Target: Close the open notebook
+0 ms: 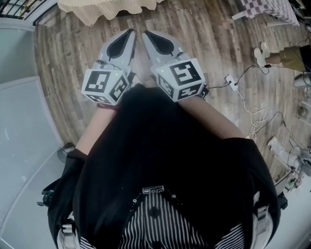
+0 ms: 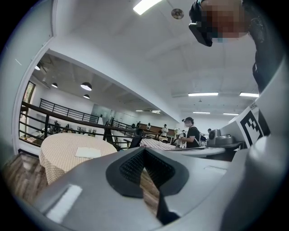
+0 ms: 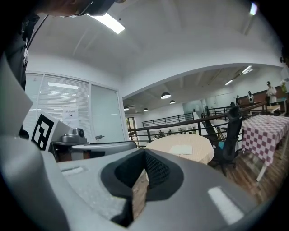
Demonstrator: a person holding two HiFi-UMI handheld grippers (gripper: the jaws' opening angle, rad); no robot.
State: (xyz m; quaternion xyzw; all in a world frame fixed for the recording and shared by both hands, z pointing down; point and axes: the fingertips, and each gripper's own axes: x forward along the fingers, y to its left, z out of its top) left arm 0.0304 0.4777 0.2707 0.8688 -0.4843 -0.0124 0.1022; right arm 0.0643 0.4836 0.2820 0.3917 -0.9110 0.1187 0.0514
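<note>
A flat white notebook point(image 2: 88, 152) lies on a round table with a beige cloth point(image 2: 58, 155), some way ahead of me. The right gripper view shows the same notebook point(image 3: 181, 149) on the table point(image 3: 198, 155). Only the table's near edge point(image 1: 104, 9) reaches the top of the head view. My left gripper point(image 1: 131, 32) and right gripper point(image 1: 145, 33) are held side by side in front of the body over the wood floor, far short of the table. Both are shut with nothing between the jaws: the left gripper point(image 2: 144, 150) and the right gripper point(image 3: 144, 151).
A red-checked table point(image 3: 266, 131) and a dark office chair point(image 3: 230, 135) stand right of the round table. A power strip with white cables point(image 1: 232, 82) lies on the floor at right, near a person's foot point(image 1: 262, 53). A black railing point(image 2: 58, 118) runs behind. People point(image 2: 192, 133) stand far off.
</note>
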